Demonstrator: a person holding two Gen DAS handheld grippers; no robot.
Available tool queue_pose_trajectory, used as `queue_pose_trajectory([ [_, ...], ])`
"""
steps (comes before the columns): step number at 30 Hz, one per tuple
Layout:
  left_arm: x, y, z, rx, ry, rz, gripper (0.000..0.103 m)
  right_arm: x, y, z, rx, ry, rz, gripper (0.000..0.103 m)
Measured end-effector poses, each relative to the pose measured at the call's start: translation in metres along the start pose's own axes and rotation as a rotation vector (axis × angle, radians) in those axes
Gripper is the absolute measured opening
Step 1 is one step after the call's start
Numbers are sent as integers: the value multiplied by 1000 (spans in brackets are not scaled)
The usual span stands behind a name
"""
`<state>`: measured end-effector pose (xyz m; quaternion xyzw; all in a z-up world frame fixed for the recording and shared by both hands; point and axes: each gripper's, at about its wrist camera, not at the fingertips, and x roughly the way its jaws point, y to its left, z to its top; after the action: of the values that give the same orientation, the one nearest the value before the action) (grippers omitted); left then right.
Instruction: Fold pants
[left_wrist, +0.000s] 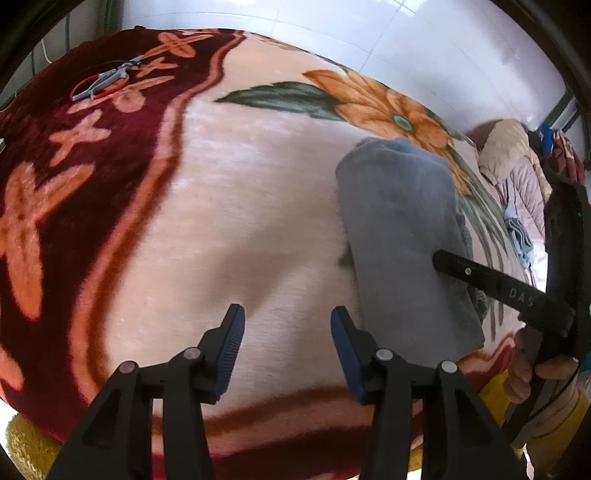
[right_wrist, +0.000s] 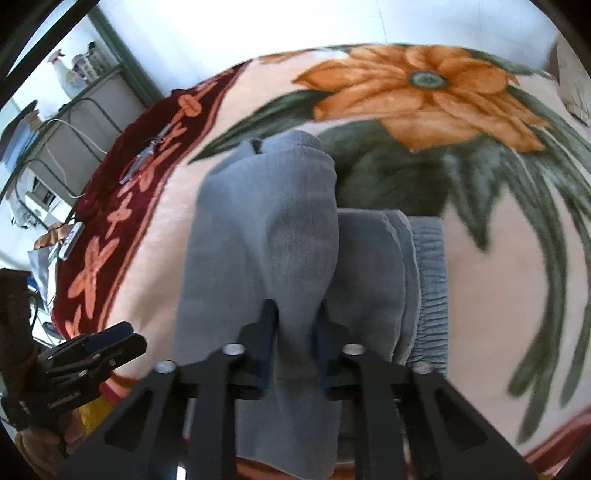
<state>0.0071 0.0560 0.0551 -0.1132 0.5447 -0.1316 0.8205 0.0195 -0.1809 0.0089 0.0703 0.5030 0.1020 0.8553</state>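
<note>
Right tongs (right_wrist: 295, 332) pinched on grey pants (right_wrist: 266, 236), folded on floral blanket (right_wrist: 498, 236); left tongs (left_wrist: 287, 339) open, empty (beside pants); lay the gripped fold flat, edges aligned, before releasing.

Grey pants (right_wrist: 258, 240) lie on a peach blanket (left_wrist: 258, 203) patterned with an orange flower (right_wrist: 424, 92), dark green leaves (right_wrist: 406, 177) and a maroon border of salmon crosses (left_wrist: 92, 147).
</note>
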Motion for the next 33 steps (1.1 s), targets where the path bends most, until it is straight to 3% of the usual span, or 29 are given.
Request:
queue_pose_trajectory([
  [10,-9,-5,2,5,-18,-7,51,-59,19,2,-23,-135,14,10],
  [17,-11,-24,9,53,-29,-1,51,-85,-6,-4,15,-186,-20,10],
  [22,-12,-41,22,93,-59,1,55,-70,-41,-10,90,-161,-25,10],
  [27,1,-61,31,109,-31,-21,56,-42,-61,-13,129,-129,-36,10],
  [33,18,-71,35,39,11,-117,57,-32,-74,-12,133,-124,-48,16],
])
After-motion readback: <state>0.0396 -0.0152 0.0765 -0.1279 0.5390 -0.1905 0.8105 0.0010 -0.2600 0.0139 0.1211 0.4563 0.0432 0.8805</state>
